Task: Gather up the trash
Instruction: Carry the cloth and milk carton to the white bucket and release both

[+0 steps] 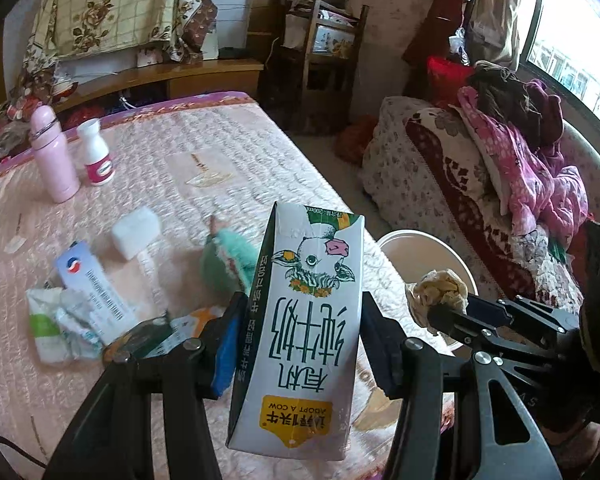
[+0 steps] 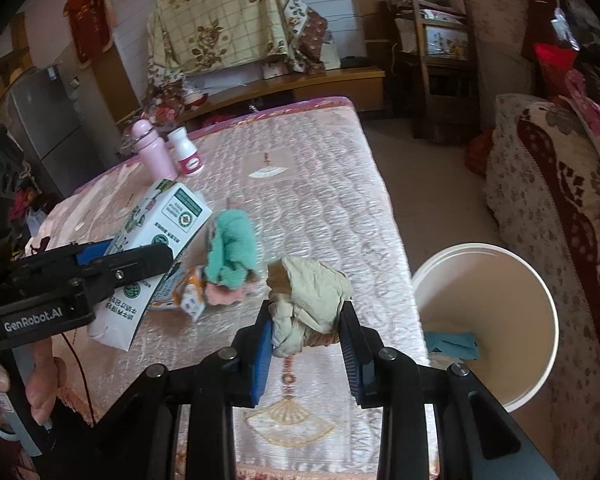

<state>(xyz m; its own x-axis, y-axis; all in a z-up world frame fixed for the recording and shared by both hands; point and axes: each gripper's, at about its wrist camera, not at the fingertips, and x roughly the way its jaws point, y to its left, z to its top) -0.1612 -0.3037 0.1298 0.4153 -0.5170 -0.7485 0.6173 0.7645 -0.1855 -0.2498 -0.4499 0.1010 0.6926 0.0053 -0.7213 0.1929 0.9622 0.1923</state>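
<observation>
A: The left gripper [image 1: 300,336] has its jaws clamped on the flat sides of a milk carton [image 1: 300,320], held upside down above the quilted surface [image 1: 228,160]. What about the other one?

B: The right gripper [image 2: 306,332] has its jaws pressed on a crumpled beige wad [image 2: 308,300], paper or cloth, I cannot tell which. It hangs over the surface's edge, with the white bin [image 2: 540,280] down at three o'clock.

A: How will they handle?

B: My judgement: the carton looks light and probably empty, stiff along its folds but easy to dent, so mid-body on the broad faces is a sound hold. The wad is soft and squashes; it needs pinching through its bulk or it could slip out.

A: And what remains on the surface?

B: Crumpled wrappers [image 1: 60,320] and a small box [image 1: 92,280] at nine o'clock of the carton, and a teal cloth bundle [image 2: 232,252] just behind it. A pink flask [image 1: 54,152] and a white bottle [image 1: 96,156] stand far back at eleven.

A: Anything unclear?

B: The carton hides what lies beneath it, the bin's bottom is mostly out of sight bar something teal, and the wrappers are blurred.
</observation>
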